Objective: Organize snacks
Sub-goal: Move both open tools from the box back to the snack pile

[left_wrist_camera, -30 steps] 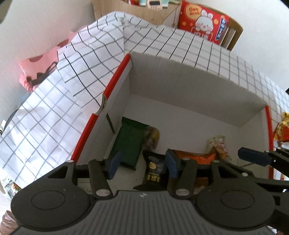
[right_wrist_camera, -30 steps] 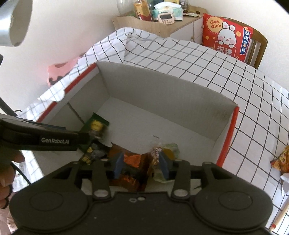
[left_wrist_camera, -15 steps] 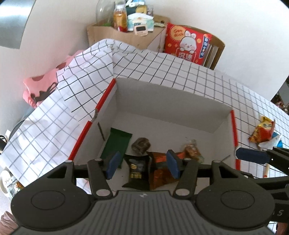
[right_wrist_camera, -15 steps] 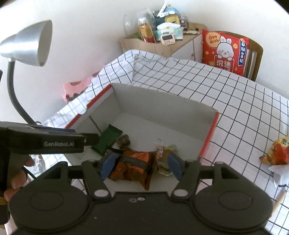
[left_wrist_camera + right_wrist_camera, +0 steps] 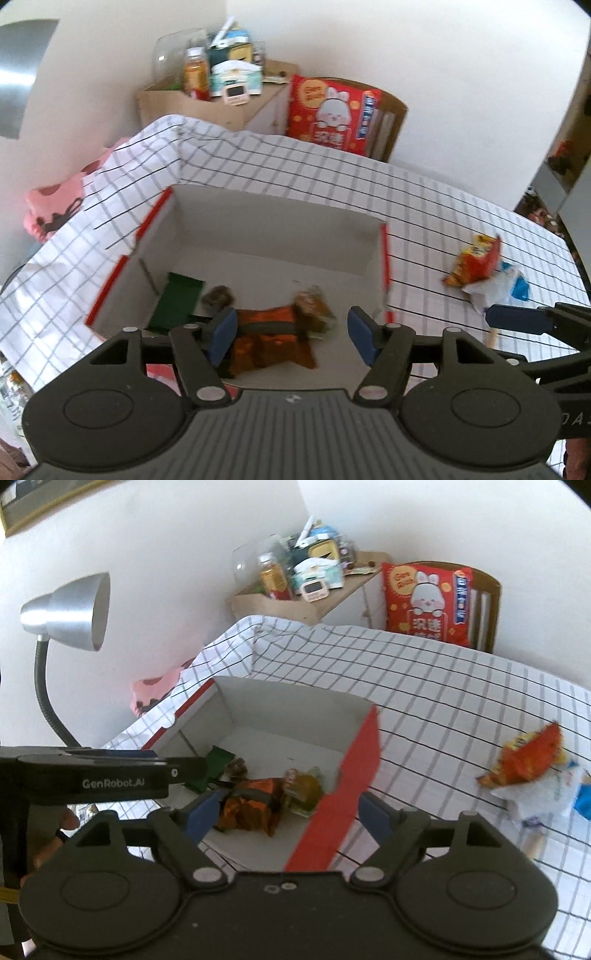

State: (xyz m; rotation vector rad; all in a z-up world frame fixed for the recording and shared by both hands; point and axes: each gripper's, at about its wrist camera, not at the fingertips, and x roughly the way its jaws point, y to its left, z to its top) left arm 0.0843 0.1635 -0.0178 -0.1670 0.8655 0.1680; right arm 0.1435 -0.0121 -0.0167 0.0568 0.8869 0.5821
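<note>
A white cardboard box [image 5: 280, 206] with red edges sits on the checked tablecloth. In it lie a green packet [image 5: 177, 302], a brown round snack [image 5: 218, 295], an orange packet [image 5: 273, 336] and a clear yellowish packet [image 5: 312, 304]. My left gripper [image 5: 291, 336] hovers above the box, its jaws opening, with nothing between the pads. My right gripper [image 5: 288, 812] hangs over the box's near right corner, jaws opening. The box's red flap [image 5: 347, 786] shows between its fingers, untouched. A red-orange packet [image 5: 524, 760] and a white-blue packet [image 5: 543, 794] lie on the cloth to the right.
A silver desk lamp [image 5: 74, 609] stands at the left. Behind the table are a wooden shelf [image 5: 303, 605] crowded with bottles and a chair with a red cushion [image 5: 424, 602]. A pink cloth [image 5: 155, 686] lies past the table's far left corner. A wooden stick [image 5: 532, 843] lies beside the loose packets.
Both grippers have risen and drawn back from inside the box, and their jaws have widened. The orange and clear packets now lie free on the box floor.
</note>
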